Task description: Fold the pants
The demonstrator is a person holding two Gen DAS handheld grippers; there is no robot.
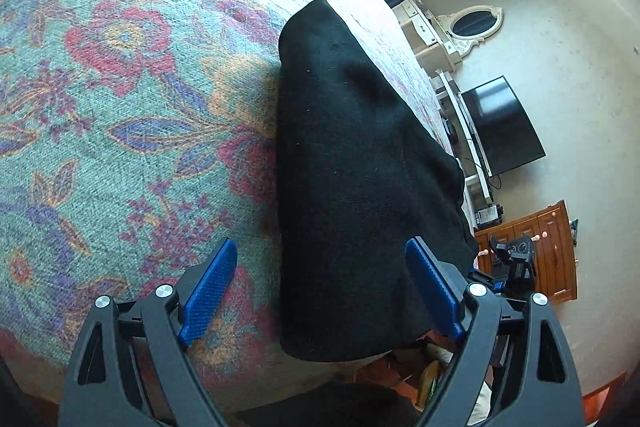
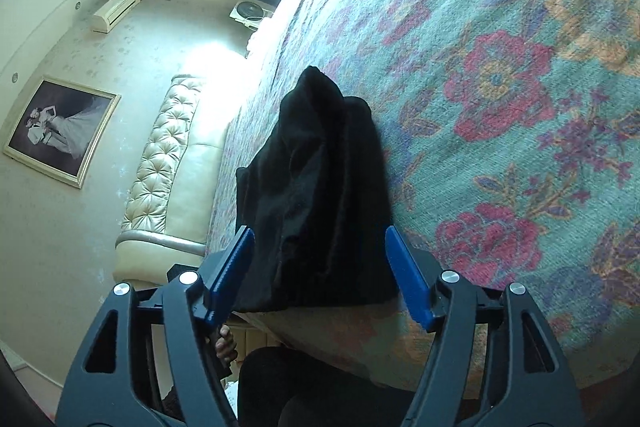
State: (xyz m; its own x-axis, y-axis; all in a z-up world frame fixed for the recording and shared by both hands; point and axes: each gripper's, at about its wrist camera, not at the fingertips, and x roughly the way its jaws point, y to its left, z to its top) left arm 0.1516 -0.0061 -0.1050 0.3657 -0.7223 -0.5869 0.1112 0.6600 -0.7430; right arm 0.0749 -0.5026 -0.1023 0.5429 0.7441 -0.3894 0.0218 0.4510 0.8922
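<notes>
Pants (image 1: 360, 167) lie folded in a narrow black stack near the bedspread (image 1: 120, 107) edge, so your left gripper (image 1: 320, 291) and right gripper (image 2: 320, 275) both gape empty, apparently straddling it to fold again.

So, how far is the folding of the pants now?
Mostly done, it seems. The black pants already lie as a narrow, layered bundle on the flowered bedspread, near its edge. Nothing is in hand: the left gripper and the right gripper are both open, one at each end of the bundle, gripping no cloth. What may remain is one more fold to shorten it, or just tidying the uneven layers.
</notes>
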